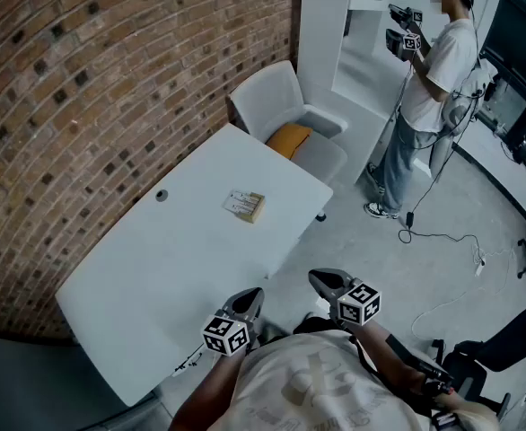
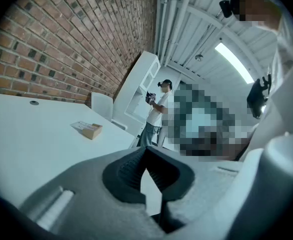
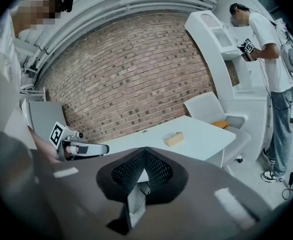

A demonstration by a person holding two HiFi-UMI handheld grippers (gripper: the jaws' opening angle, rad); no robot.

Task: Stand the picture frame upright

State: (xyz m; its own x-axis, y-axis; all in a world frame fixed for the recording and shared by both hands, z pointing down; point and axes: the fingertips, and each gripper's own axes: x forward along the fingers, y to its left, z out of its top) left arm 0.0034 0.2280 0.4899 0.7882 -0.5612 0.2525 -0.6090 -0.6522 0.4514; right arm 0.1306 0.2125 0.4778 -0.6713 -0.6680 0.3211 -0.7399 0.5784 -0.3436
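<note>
While the small wooden picture frame (image 1: 245, 206) lies flat toward the far end of the white rectangular table (image 1: 155, 277), bare top surrounds it, a red brick wall (image 1: 83, 79) lining one long edge. I see the left gripper (image 1: 250, 298) and right gripper (image 1: 320, 280) clenched, empty, by the opposite edge.

Steep overhead, two low views; shared table (image 1: 173, 259)

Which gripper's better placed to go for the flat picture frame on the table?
Left, marginally. The left gripper sits at the near edge of the table, roughly in line with the picture frame; the right gripper hangs beside it over the floor. Both are shut and empty.
</note>
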